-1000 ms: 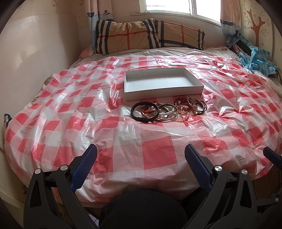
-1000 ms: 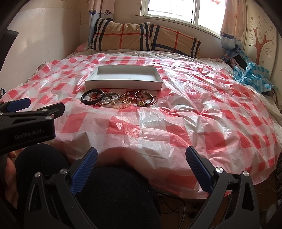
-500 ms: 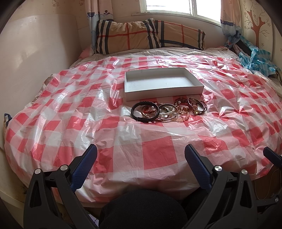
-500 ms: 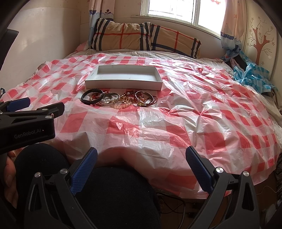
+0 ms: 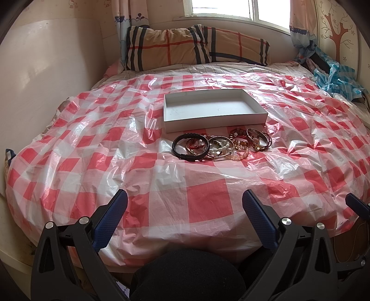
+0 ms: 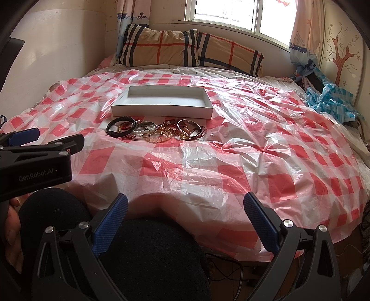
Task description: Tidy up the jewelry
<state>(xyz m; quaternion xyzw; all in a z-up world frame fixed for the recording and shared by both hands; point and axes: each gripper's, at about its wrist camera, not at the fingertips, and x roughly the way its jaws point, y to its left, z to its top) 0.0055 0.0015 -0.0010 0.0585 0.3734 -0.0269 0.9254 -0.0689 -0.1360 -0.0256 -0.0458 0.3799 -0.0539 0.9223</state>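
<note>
Both tongs (image 5: 185,203) (image 6: 185,206) spread empty over a red-checked plastic sheet (image 5: 208,203) covering a bed beneath a window (image 6: 231,14).

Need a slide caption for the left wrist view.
Open left gripper faces bracelets heaped before an empty white box on a checked sheet.

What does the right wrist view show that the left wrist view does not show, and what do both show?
Only the right wrist view shows the left gripper from the side at the left edge, with a hand below it, and cables on the floor under the bed edge.

Only the left wrist view shows the left gripper's own open jaws.

Both show the empty white box, the bracelets heaped just in front of it, the checked plastic sheet, the plaid pillows and the window.
</note>
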